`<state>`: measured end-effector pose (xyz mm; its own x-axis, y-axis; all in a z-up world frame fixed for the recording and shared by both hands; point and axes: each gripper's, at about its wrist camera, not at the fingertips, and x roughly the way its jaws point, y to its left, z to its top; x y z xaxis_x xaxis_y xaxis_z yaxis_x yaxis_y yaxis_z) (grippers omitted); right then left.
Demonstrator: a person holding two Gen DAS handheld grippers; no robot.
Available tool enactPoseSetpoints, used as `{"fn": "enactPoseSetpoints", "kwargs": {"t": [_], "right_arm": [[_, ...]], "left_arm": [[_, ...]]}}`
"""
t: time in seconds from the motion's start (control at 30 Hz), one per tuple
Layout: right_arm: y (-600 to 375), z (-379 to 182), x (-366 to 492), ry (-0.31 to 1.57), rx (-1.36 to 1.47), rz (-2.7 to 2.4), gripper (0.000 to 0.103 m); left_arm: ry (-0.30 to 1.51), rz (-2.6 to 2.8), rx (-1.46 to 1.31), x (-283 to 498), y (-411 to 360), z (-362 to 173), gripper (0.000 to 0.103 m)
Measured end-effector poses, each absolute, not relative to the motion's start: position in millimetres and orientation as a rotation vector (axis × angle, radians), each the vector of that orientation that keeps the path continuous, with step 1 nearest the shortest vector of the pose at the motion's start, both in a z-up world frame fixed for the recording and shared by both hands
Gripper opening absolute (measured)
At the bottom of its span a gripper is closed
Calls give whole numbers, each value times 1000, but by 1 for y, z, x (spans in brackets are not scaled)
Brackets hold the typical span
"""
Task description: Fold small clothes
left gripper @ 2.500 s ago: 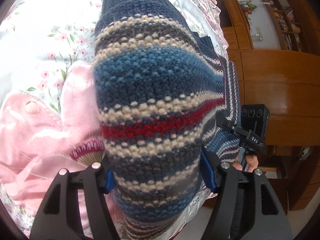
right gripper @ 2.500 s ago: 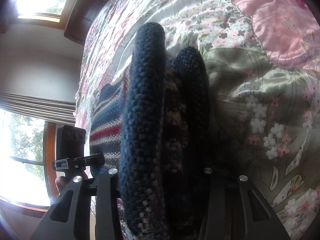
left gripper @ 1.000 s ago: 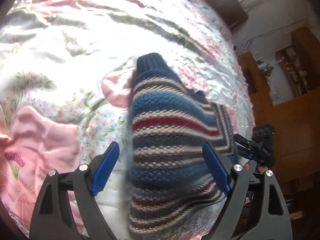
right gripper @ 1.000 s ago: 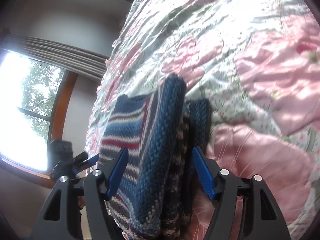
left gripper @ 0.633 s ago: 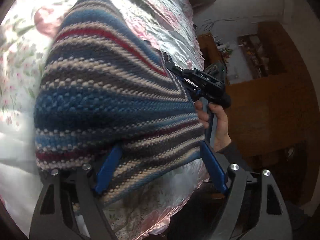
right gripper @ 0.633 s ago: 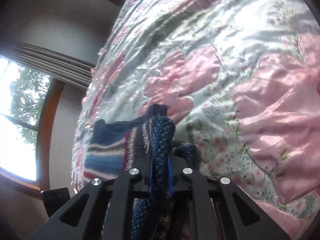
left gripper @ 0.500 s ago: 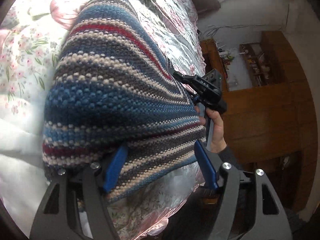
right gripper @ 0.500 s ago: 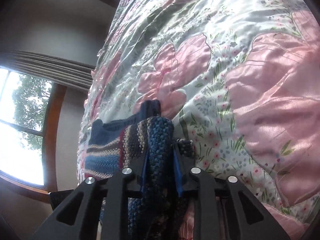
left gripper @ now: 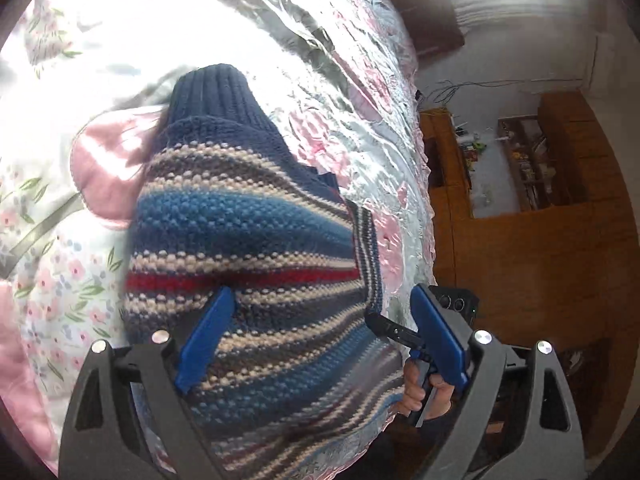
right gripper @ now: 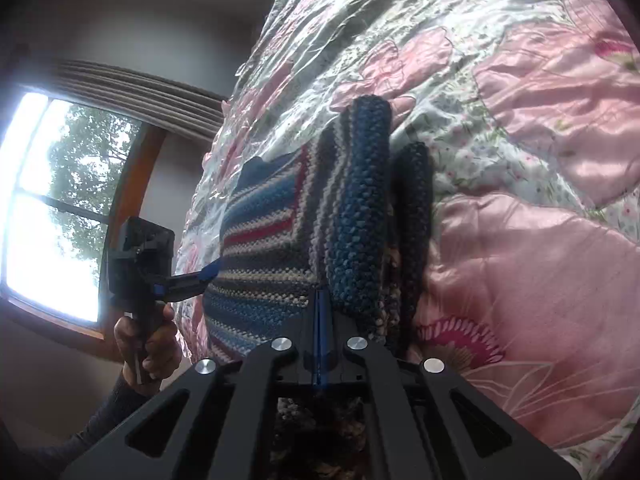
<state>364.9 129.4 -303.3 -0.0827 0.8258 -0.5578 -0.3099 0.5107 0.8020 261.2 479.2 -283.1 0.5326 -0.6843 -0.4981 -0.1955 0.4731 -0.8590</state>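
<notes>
The floral satin quilt (left gripper: 304,92) fills both views, pink patches and little flowers everywhere, and on it lies the striped knit sweater (left gripper: 248,240), folded into a bundle with its navy ribbed cuff at 12 o'clock in the left wrist view. That same view opens onto a wooden cabinet (left gripper: 532,264) at 3 o'clock, which the right wrist camera never catches; the right one instead gives us a bright window (right gripper: 52,208) with trees at 9 o'clock. The left gripper (left gripper: 320,344) has its blue pads spread wide, released, one pad lying over the knit at 7 o'clock and the other off its edge at 5 o'clock. The right gripper (right gripper: 320,312) is clenched, blue pads pressed together at the sweater's near fold; whether any knit is caught between them, cannot tell. From the right wrist, the person's left hand (right gripper: 146,340) wraps the handle at 8 o'clock, dark sleeve below
</notes>
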Motion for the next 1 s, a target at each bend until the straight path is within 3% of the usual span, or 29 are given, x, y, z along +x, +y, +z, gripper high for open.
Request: {"fn": "enactPoseSetpoints", "kwargs": {"t": [0.23,0.37,0.4,0.47,0.53,0.6,0.73,0.87,0.93,1.0], "right_arm": [[118,-250,329,1243,507,1154,8],[120,-275,317,1300,462,1101,5],[117,-292,319,1335,485,1077,0],[108,-313,319,1373,546,1068,0],[101,-307,313,1359,553,1058,0],[98,-290,303,1330,559,1077,7],[103,-265,284,1275,509,1122,10],[98,-297,288,1357,511,1034,6],[90,-304,289,1379,535,1015,2],[87,-295,285,1358,518,1008,4]], "left_arm": [[892,-470,-1038,231,480,-237,90],[974,-465,-1023,220,465,-257,90],[981,-459,-1055,219,467,-269,88],[970,-450,-1109,219,475,-282,82],[954,-440,-1141,215,480,-281,83],[947,-440,-1109,207,477,-268,89],[954,-565,-1036,185,446,-247,90],[1084,-476,-1014,173,441,-287,89],[1105,-452,-1077,163,453,-309,76],[1087,-443,-1099,153,462,-308,79]]}}
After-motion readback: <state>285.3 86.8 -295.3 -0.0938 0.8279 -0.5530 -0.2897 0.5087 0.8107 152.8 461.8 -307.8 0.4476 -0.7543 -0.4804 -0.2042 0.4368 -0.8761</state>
